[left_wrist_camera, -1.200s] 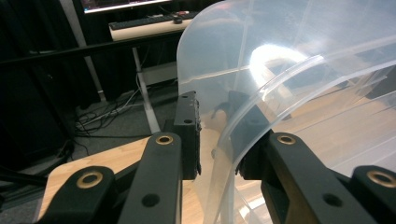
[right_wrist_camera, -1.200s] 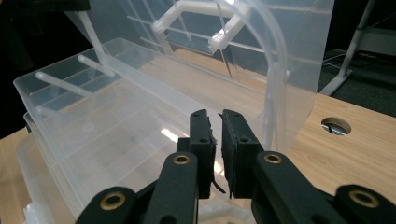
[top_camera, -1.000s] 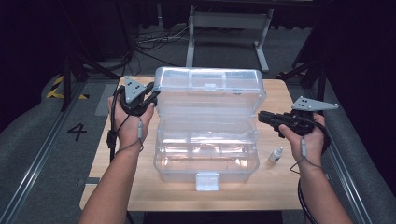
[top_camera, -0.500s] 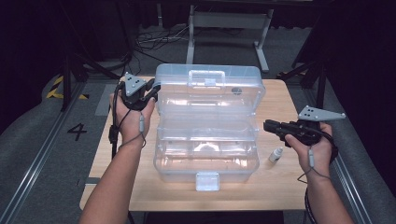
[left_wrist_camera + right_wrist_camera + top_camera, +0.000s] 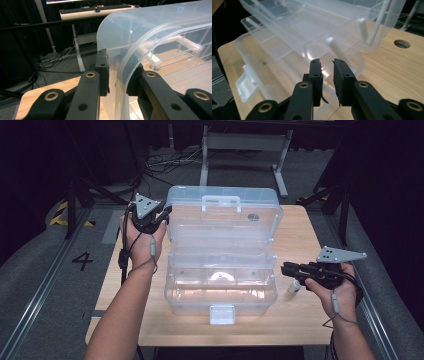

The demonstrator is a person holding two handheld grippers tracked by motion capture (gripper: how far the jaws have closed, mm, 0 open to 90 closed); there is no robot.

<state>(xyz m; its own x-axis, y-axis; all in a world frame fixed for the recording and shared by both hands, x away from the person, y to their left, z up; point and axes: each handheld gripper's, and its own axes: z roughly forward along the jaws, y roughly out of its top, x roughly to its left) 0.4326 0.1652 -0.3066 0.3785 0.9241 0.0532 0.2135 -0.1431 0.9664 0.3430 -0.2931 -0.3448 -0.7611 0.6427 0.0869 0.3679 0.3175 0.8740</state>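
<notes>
Clear plastic tiered toolbox (image 5: 222, 255) stands open at table centre, long axis left-right. Its lid edge is clamped by left gripper (image 5: 117, 75) at far left. Right gripper (image 5: 327, 75), jaws just opened to a narrow gap w/ nothing between, is held beside box's right end, nearer the lower tray.

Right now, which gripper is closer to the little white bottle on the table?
Right. The right gripper hovers just above the small bottle beside the clear box; the left gripper is across the box, its jaws around the lid's far edge.
</notes>
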